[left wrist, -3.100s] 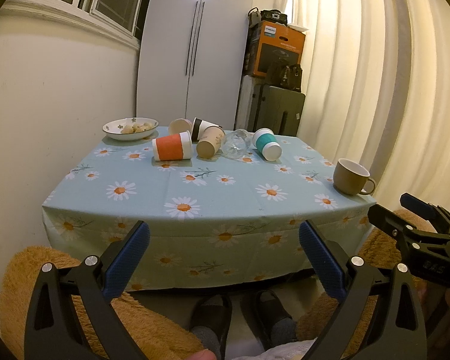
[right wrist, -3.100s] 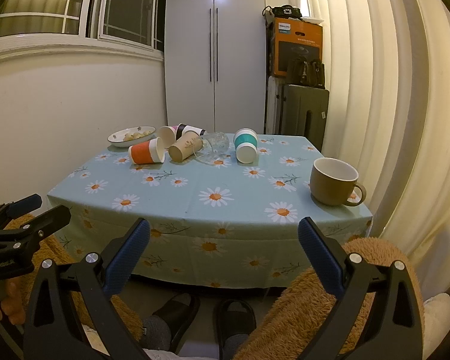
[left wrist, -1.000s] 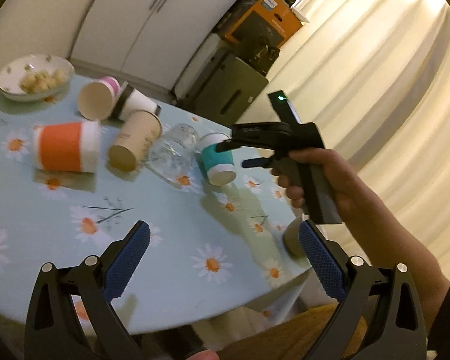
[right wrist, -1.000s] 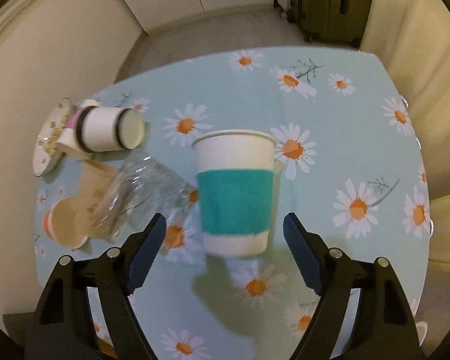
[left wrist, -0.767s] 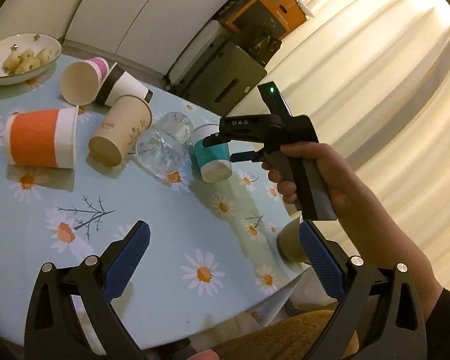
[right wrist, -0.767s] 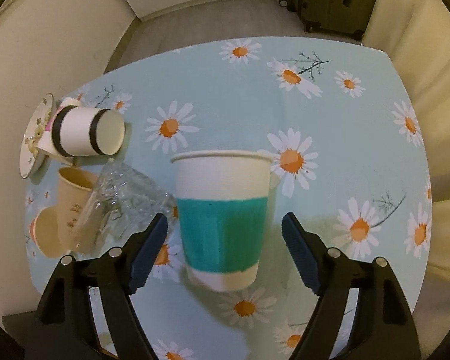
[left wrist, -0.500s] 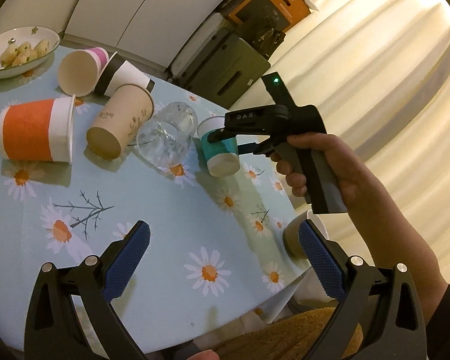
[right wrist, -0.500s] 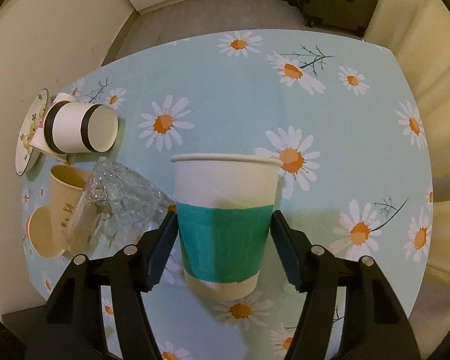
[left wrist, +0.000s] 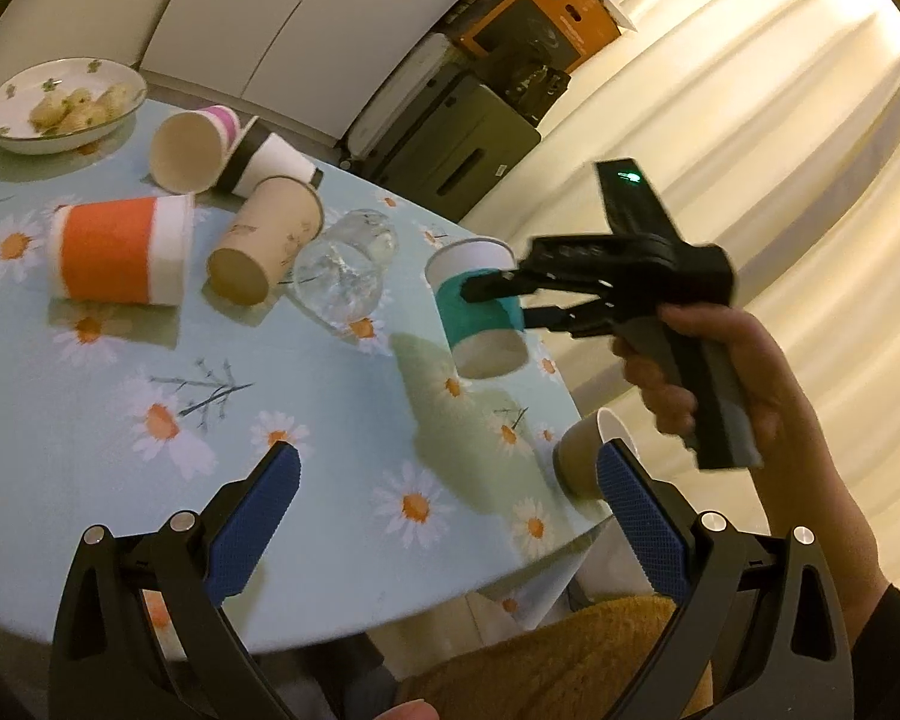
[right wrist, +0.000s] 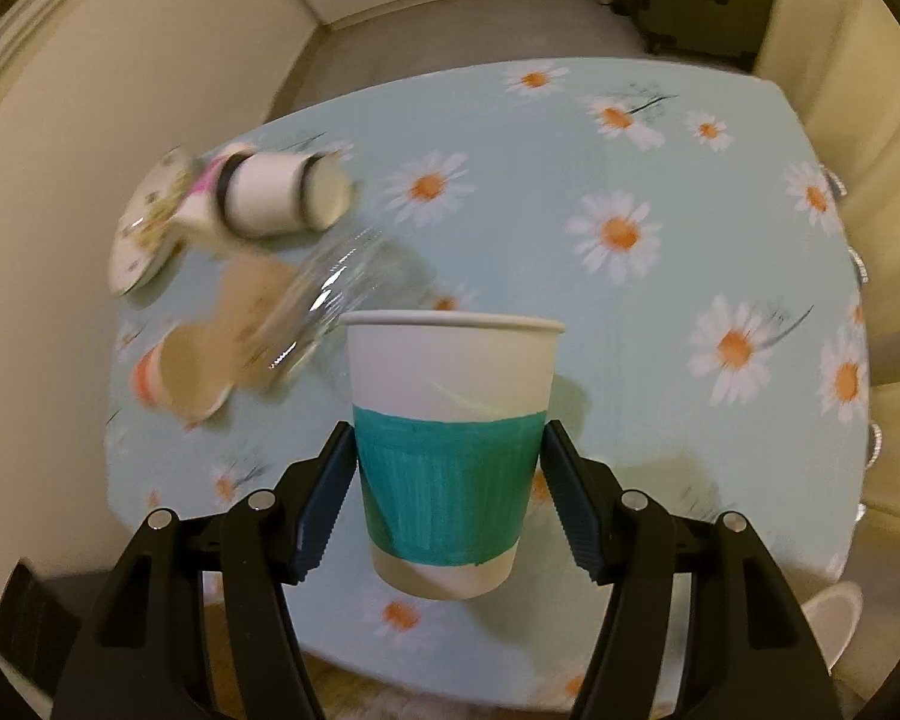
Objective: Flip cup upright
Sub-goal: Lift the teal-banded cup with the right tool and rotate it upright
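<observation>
My right gripper (right wrist: 447, 495) is shut on a white paper cup with a teal band (right wrist: 447, 450) and holds it off the table; its jaws press the teal band from both sides. In the left wrist view the teal cup (left wrist: 480, 306) hangs tilted above the daisy tablecloth (left wrist: 306, 408), gripped by the right gripper (left wrist: 501, 303). My left gripper (left wrist: 447, 516) is open and empty, low over the table's near edge.
Lying on the cloth: an orange-banded cup (left wrist: 117, 258), a tan cup (left wrist: 267, 240), a clear glass (left wrist: 345, 267), a pink-banded cup (left wrist: 189, 144), a black-banded cup (left wrist: 270, 165). A bowl of snacks (left wrist: 63, 105) stands far left. A tan mug (left wrist: 585, 459) stands at the right edge.
The right gripper closed on the teal cup and lifted it off the table toward the near right. The left gripper stayed open and shifted slightly.
</observation>
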`<state>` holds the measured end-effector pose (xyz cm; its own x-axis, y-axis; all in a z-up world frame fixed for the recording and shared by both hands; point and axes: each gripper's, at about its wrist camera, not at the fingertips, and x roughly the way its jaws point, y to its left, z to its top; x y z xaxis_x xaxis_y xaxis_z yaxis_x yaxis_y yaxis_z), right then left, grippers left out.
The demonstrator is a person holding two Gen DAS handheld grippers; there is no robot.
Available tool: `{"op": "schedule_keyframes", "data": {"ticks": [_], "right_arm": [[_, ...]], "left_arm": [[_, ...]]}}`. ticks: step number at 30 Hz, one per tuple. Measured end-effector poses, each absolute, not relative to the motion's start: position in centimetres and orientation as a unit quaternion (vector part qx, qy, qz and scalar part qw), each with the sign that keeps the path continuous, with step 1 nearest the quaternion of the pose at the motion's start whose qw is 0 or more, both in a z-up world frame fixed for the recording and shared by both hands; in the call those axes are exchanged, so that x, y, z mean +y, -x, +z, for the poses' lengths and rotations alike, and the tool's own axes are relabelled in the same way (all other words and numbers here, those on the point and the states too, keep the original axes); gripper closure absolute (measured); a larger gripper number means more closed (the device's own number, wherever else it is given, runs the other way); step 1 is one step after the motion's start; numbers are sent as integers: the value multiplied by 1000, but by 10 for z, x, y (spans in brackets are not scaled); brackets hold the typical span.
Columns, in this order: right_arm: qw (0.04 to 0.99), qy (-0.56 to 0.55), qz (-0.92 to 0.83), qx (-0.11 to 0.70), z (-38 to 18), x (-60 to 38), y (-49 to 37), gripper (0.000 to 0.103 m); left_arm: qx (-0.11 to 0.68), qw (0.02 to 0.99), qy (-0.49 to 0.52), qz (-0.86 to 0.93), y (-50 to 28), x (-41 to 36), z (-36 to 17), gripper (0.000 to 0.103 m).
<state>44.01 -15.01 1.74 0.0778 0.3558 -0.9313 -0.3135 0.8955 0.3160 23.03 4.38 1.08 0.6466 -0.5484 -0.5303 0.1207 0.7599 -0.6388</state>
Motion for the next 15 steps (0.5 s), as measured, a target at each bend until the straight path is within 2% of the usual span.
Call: {"op": "schedule_keyframes", "data": {"ticks": [8, 15], "right_arm": [[682, -62, 286, 670, -13, -113, -371, 40], [672, -65, 281, 683, -40, -93, -349, 40]], "left_arm": [[389, 859, 285, -174, -200, 60, 8, 7], [405, 860, 269, -153, -182, 67, 3, 7]]}}
